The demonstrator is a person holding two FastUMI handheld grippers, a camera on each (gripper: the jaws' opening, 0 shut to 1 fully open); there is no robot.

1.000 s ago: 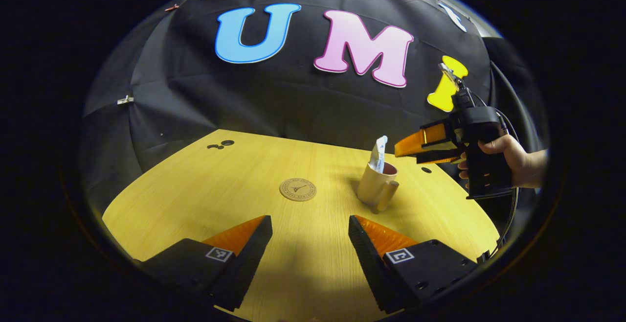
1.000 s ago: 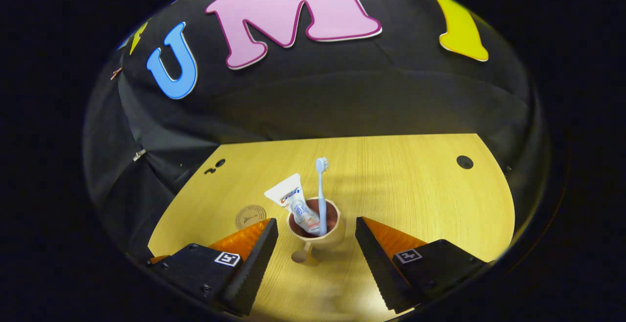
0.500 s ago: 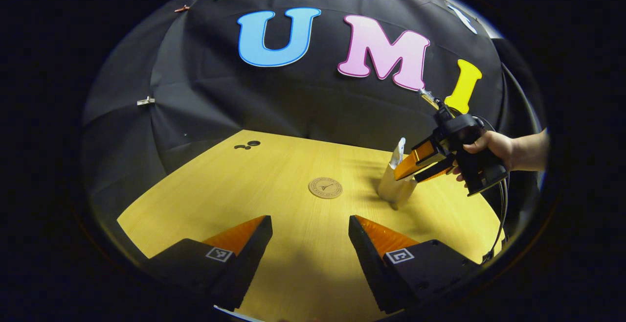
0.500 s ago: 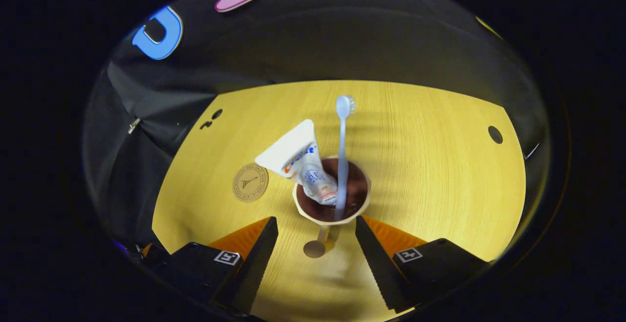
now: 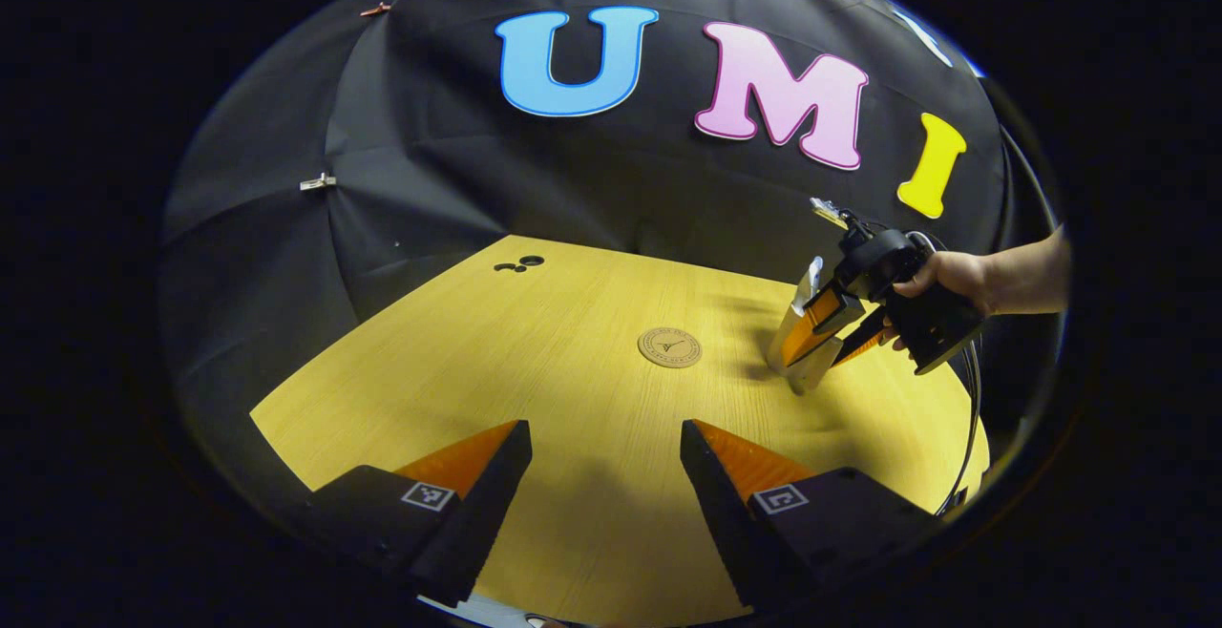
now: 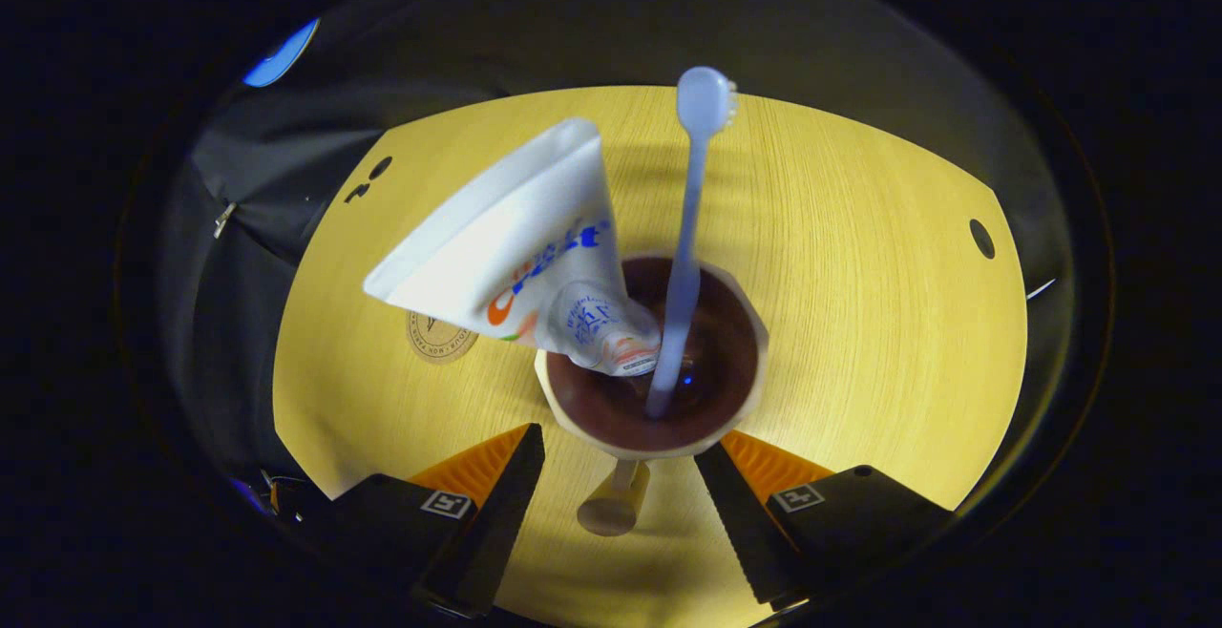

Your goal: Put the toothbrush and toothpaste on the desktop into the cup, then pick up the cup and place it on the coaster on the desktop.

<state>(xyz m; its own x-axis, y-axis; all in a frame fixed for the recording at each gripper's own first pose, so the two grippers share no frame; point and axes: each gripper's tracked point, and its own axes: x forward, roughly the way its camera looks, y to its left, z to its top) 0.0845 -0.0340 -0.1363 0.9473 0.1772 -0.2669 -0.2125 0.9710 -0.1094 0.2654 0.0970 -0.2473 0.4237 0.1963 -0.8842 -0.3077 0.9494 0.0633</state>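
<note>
The right hand-held gripper (image 6: 616, 475) is tipped steeply down over the cup (image 6: 652, 361), so the right gripper view looks pretty much straight into it. Its two fingers stand spread wide, one on each side of the cup's lower rim, and the cup handle (image 6: 614, 504) pokes out into the gap between them. The right finger looks like it's touching the cup wall, the left one sits apart from it, so it's released rather than clamped.

Inside the cup, the toothbrush (image 6: 689, 227) stands nearly upright with its bristle head at the top, and the toothpaste (image 6: 516, 246) leans out to the left, cap end down in the cup and its flat crimped end fanning over the rim. The round coaster (image 6: 441, 337) lies on the wooden surface (image 6: 859, 323) left of the cup, partly hidden behind the tube.

In the left gripper view, the left hand-held gripper (image 5: 603, 475) hovers low over the surface, fingers wide apart with nothing between them. Farther off on the right, a hand (image 5: 940, 275) holds the other hand-held gripper angled down onto the cup (image 5: 797, 346), with the coaster (image 5: 669, 347) lying near the cup's left side.
</note>
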